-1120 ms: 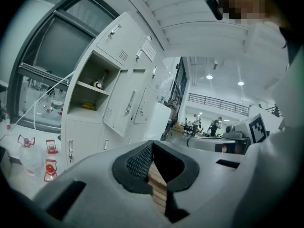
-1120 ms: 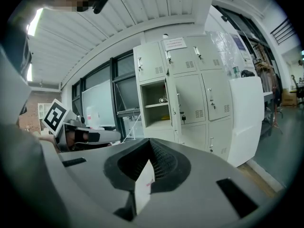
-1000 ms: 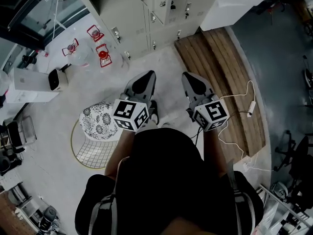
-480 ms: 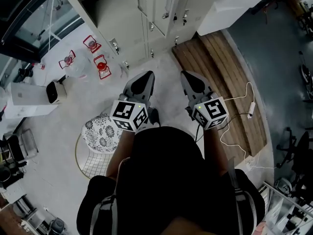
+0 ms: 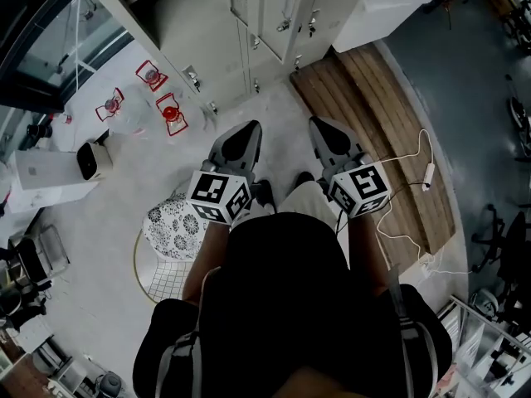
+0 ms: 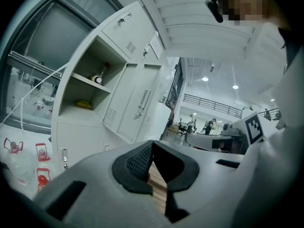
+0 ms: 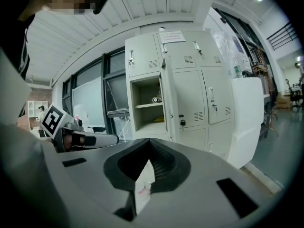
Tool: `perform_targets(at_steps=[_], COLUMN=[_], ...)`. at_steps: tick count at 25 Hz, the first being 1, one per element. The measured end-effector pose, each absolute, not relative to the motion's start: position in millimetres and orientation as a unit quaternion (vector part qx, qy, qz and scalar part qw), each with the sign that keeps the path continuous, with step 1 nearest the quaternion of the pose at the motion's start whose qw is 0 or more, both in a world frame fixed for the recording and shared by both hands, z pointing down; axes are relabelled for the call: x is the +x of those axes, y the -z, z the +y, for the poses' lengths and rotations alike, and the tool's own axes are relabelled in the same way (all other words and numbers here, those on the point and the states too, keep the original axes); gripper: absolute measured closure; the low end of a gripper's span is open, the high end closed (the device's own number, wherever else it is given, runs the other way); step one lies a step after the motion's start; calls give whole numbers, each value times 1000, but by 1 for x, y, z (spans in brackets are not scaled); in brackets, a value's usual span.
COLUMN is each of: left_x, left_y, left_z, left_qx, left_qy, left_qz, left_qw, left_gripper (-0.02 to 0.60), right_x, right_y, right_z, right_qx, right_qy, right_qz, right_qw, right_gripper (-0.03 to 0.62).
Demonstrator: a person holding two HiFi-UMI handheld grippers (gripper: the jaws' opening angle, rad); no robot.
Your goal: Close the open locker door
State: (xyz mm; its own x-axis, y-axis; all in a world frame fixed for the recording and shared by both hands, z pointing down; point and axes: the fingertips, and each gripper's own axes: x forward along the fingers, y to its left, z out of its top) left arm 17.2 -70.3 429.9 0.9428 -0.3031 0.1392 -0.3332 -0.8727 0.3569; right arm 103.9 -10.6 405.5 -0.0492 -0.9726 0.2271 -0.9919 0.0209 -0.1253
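Two shut, empty tools, the left tool (image 5: 247, 129) and right tool (image 5: 320, 126), face the open locker door (image 6: 126, 99).

I see a wire-frame seat (image 5: 153, 268) on the pale floor (image 5: 91, 247), with a black-and-white patterned cushion (image 5: 170, 222) on its far part. Further away stand three clear containers with red frames (image 5: 170, 110), near each other. To the right, wooden planks (image 5: 373, 98) lie side by side, and a white cable (image 5: 429, 172) with a small block runs over them. A white box (image 5: 41, 172) stands at the left edge.
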Motion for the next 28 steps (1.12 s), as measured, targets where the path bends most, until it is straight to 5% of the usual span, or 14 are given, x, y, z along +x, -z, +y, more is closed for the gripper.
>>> perform_targets(at_steps=[28], left_x=[108], left_y=[-408], left_z=[-129], left_qx=[944], left_qy=[-26], left_qz=[-278], left_qw=[175], left_gripper=[563], right_x=[215], right_y=[-379], right_z=[-116], right_qx=[585], right_qy=[-98], right_qz=[-804], right_qw=[40], right_gripper=[591])
